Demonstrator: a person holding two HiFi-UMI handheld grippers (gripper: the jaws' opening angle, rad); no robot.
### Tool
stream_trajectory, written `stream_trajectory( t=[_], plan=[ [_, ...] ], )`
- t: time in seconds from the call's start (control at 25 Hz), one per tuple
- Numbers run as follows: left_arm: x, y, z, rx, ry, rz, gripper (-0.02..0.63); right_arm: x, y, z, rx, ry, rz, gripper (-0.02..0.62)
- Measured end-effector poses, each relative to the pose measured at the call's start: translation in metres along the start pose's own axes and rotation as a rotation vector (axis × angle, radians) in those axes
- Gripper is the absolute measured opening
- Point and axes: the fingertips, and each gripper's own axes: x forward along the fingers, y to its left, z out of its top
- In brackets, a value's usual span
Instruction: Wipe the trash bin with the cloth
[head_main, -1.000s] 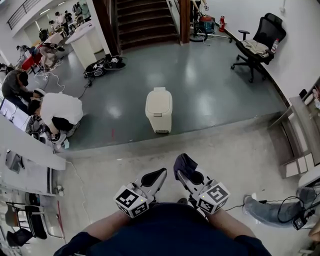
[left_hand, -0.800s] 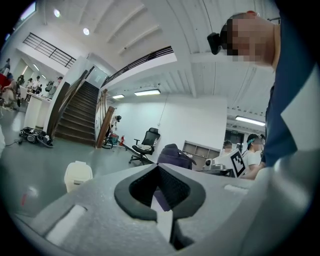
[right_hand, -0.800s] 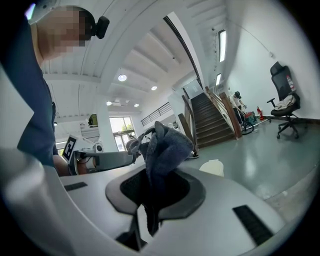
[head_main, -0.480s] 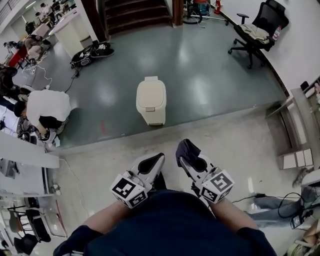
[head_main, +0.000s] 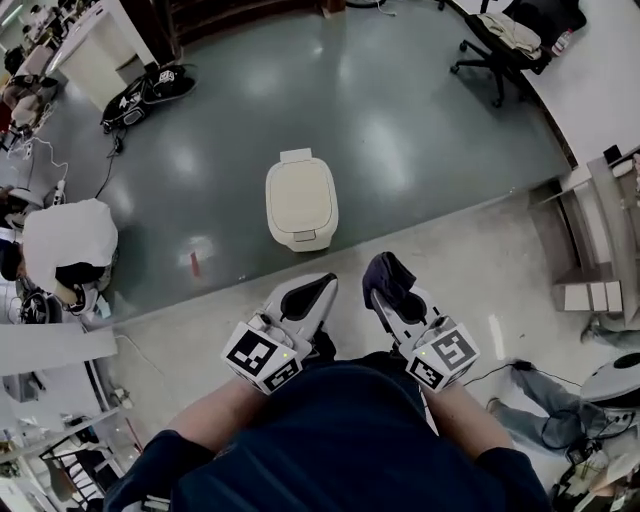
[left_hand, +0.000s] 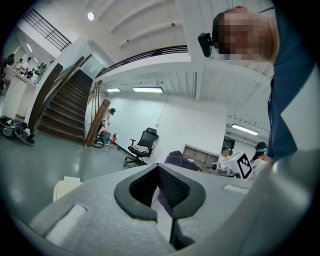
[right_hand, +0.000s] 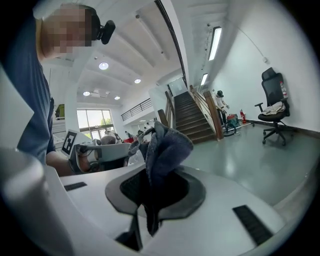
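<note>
Head view: trash bin, cream, lid down, upright on the grey floor, ahead of both tools and well apart from them. Right tool: clenched on the dark cloth. Left tool: jaws together, empty. Step, as judged: approach, wiping not begun. Next: bring the cloth onto the lid.
</note>
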Motion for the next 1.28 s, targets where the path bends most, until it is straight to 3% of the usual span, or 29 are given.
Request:
stream_trajectory(
  t=[0.32, 0.76, 0.96, 1.28],
  plan=[
    [0.053, 0.056, -0.012, -0.039, 0.056, 0.048, 0.003, 0.051, -0.055, 0.006, 0.063, 0.017, 0.004, 0.061],
    [0.149, 0.111, -0.069, -0.065, 0.156, 0.276, 0.003, 0.087, -0.181, -0.017, 0.124, 0.073, 0.109, 0.061],
    [0.182, 0.156, -0.103, -0.073, 0.184, 0.396, 0.003, 0.118, -0.236, -0.046, 0.148, 0.096, 0.148, 0.061],
    [0.201, 0.223, -0.192, -0.11, 0.285, 0.487, 0.003, 0.201, -0.29, -0.134, 0.183, 0.124, 0.175, 0.061]
  ],
)
